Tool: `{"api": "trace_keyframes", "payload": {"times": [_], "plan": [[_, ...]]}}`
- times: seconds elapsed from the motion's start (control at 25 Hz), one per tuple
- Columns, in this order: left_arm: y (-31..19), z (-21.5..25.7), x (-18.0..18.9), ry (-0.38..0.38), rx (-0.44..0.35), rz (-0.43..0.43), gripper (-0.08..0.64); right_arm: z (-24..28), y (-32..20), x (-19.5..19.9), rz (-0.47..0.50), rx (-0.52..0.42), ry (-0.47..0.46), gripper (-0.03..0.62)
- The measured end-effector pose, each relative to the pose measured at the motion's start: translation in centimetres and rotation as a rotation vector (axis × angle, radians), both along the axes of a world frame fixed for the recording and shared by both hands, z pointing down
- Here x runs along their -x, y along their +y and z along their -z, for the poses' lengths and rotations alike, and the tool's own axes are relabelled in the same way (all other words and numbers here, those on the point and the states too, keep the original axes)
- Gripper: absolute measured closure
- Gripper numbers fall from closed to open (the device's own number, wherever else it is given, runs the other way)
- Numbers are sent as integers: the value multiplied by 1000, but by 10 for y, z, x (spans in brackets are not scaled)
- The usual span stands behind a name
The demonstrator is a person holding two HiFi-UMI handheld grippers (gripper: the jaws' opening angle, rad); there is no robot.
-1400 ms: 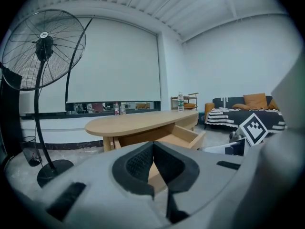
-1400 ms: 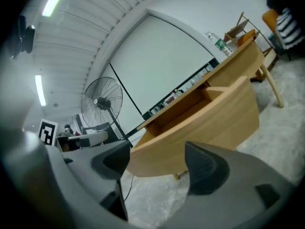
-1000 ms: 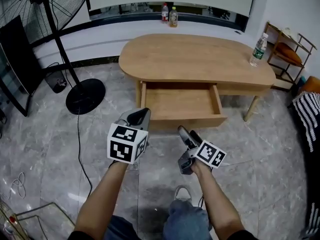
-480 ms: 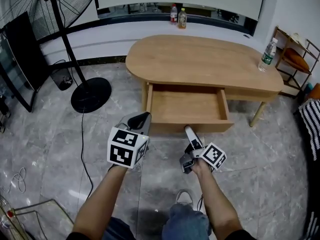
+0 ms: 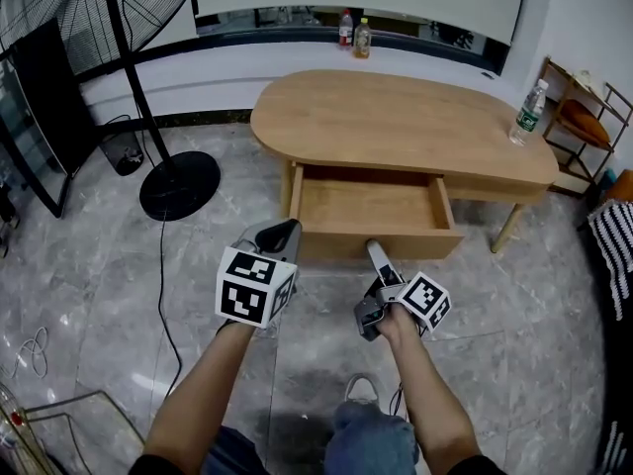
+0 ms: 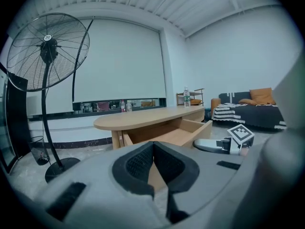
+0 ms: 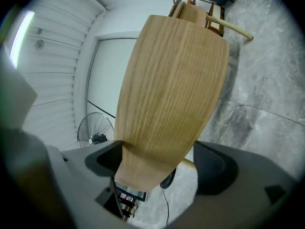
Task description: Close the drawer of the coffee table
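Observation:
The oval wooden coffee table (image 5: 396, 117) stands ahead with its drawer (image 5: 326, 245) pulled out toward me and nothing in it. My right gripper (image 5: 374, 252) is low, level and rolled on its side, with its tip at the drawer's front panel. In the right gripper view that panel (image 7: 167, 89) fills the space ahead of the right gripper (image 7: 159, 163). Its jaws stand wide, have just closed slightly, and press on nothing. My left gripper (image 5: 280, 234) hovers left of it, short of the drawer, fingertips together. In the left gripper view, the left gripper (image 6: 153, 149) faces the drawer (image 6: 183, 135), with the right gripper (image 6: 214, 145) beside it.
A standing fan (image 5: 178, 186) is at the left, its cable (image 5: 163, 295) trailing over the marble floor. A water bottle (image 5: 527, 114) stands on the table's right end, and two bottles (image 5: 353, 33) on the window ledge. A rack (image 5: 579, 117) and a striped blanket (image 5: 613, 245) are at the right.
My right gripper has rolled onto its side and its tip has come up against the drawer front. The left gripper has stayed about where it was.

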State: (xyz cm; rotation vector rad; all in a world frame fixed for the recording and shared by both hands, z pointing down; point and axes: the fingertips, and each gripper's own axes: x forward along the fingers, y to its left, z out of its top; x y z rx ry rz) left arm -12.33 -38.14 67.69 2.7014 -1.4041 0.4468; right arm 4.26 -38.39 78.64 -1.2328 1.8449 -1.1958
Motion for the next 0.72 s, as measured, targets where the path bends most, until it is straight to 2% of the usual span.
{"api": "trace_keyframes", "payload": {"times": [0.28,0.72], "plan": [[1,6,-11,19,-13,-19,552,6,-3,3,-5,68,-6,143],[-6,5,-19,22,-12,-22,552,6,-20,6,26,95,-9,140]]}}
